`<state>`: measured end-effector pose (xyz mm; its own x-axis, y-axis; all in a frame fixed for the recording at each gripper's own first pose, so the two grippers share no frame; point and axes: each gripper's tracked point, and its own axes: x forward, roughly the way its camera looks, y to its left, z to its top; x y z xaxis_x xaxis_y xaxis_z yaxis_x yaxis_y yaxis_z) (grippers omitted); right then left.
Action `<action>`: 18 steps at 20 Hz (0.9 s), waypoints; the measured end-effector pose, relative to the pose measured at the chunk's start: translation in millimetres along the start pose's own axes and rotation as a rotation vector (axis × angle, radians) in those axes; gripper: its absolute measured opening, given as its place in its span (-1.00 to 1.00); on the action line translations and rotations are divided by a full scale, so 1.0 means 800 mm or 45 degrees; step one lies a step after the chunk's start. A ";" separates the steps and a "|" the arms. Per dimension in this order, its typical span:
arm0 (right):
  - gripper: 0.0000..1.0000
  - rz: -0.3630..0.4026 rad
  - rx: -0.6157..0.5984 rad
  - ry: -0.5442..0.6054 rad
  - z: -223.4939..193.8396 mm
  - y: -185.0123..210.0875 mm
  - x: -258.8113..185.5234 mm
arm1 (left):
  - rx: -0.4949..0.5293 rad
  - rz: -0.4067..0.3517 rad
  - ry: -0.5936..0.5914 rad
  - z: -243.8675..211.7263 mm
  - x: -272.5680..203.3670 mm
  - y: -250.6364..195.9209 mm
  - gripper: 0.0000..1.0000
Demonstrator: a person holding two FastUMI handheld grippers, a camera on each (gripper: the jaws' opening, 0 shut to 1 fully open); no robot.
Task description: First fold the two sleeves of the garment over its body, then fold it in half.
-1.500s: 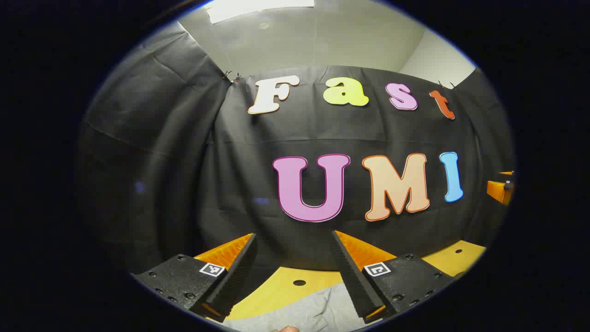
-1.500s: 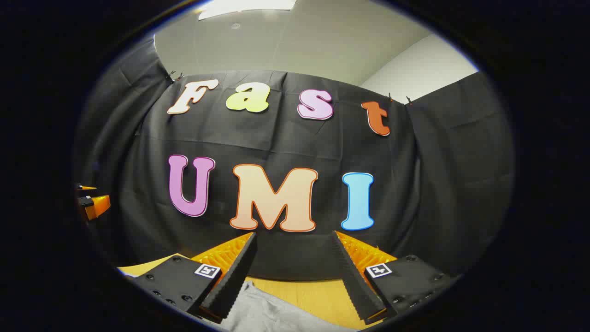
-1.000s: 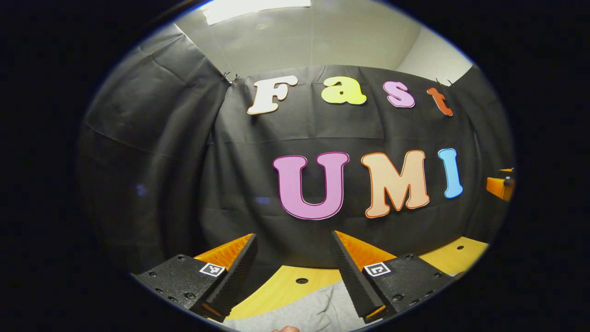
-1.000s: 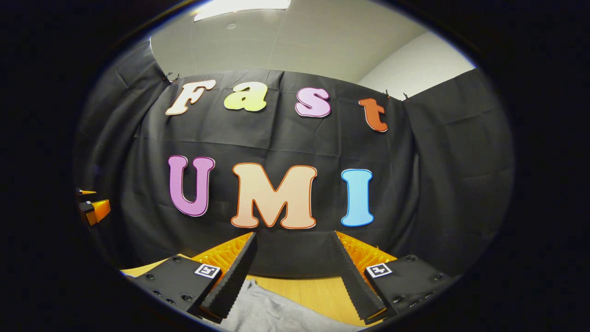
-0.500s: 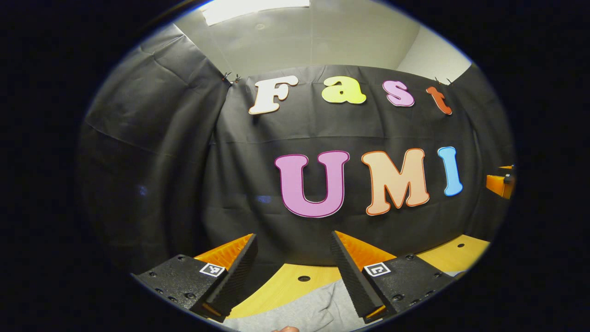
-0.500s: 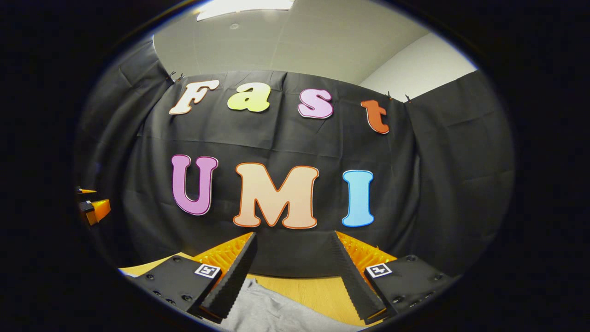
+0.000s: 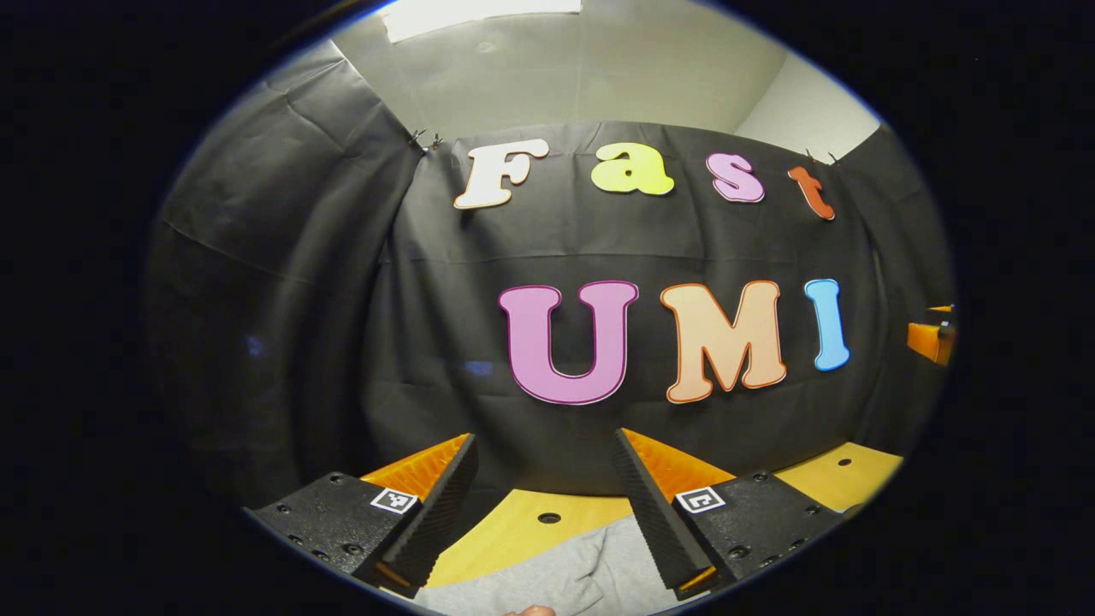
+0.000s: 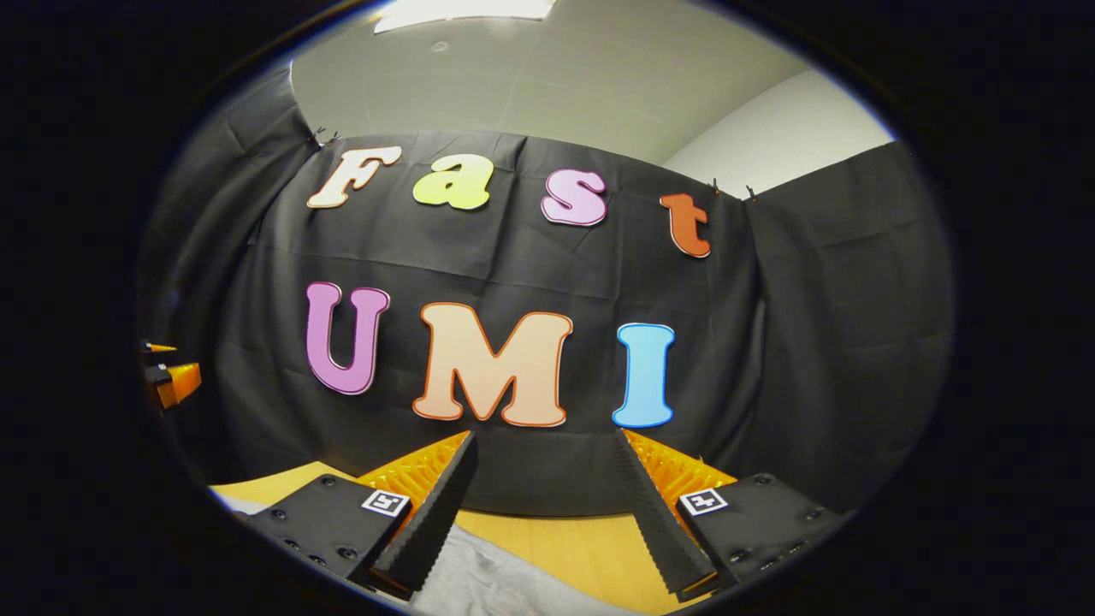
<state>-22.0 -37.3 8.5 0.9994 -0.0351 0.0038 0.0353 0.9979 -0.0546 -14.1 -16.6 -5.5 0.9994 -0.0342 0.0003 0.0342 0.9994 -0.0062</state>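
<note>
Above the table [image 7: 513, 535] edge, both gripper pairs, left gripper [image 7: 543, 449] and right gripper [image 8: 543, 445], gape over the garment [image 7: 590, 577].

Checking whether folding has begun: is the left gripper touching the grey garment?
Apart. In the left gripper view the open left gripper points at the wall, with the garment below, nothing between its fingers.
</note>
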 end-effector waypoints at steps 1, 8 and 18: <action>1.00 -0.009 -0.010 0.007 -0.004 -0.009 0.000 | -0.001 -0.011 0.000 -0.001 0.002 -0.004 0.84; 0.97 -0.146 -0.127 0.142 -0.059 -0.115 -0.002 | 0.014 -0.072 0.007 -0.002 0.006 -0.027 0.84; 0.97 -0.292 -0.137 0.445 -0.173 -0.234 -0.049 | 0.021 -0.153 0.022 -0.014 0.016 -0.068 0.84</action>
<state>-67.9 -230.4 -119.3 0.9056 -0.2900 -0.3094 0.2380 0.9514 -0.1953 -3.4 -71.3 -16.5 0.9879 -0.1539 -0.0171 0.1541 0.9880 0.0096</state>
